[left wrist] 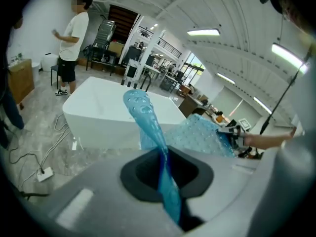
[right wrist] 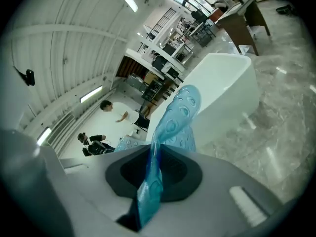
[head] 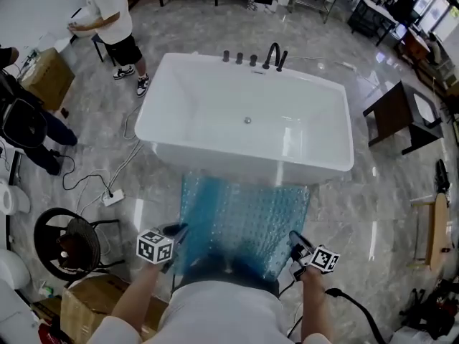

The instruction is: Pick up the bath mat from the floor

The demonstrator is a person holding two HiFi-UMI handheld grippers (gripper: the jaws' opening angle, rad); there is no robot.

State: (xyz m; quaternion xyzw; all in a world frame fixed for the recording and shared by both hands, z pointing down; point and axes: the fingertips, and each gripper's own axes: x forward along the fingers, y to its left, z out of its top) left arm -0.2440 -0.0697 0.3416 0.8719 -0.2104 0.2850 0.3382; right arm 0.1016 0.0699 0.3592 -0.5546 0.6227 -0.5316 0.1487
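The blue bath mat (head: 244, 224), translucent and covered with round bumps, is spread in the air in front of the person's body, between the two grippers; its far edge lies just before the near wall of the white bathtub (head: 244, 113), and it cannot be told whether that edge touches the floor. The left gripper (head: 176, 231) holds the mat's near left corner; in the left gripper view its jaws stand almost together, with a fold of the mat pinched between them and rising above them. The right gripper (head: 295, 244) holds the near right corner in the same way; in the right gripper view its jaws are pressed on a thin fold of blue mat. Black taps (head: 272, 54) stand on the far rim of the bathtub. On the grey marble floor a white power strip (head: 112, 198) with its cable lies left of the tub; a black fan (head: 68, 244) and a cardboard box (head: 90, 303) are nearer the person, on the left. A dark wooden stool (head: 391, 113) stands to the right of the tub; a person in a white shirt and black shorts (head: 111, 20) stands beyond its far left corner.
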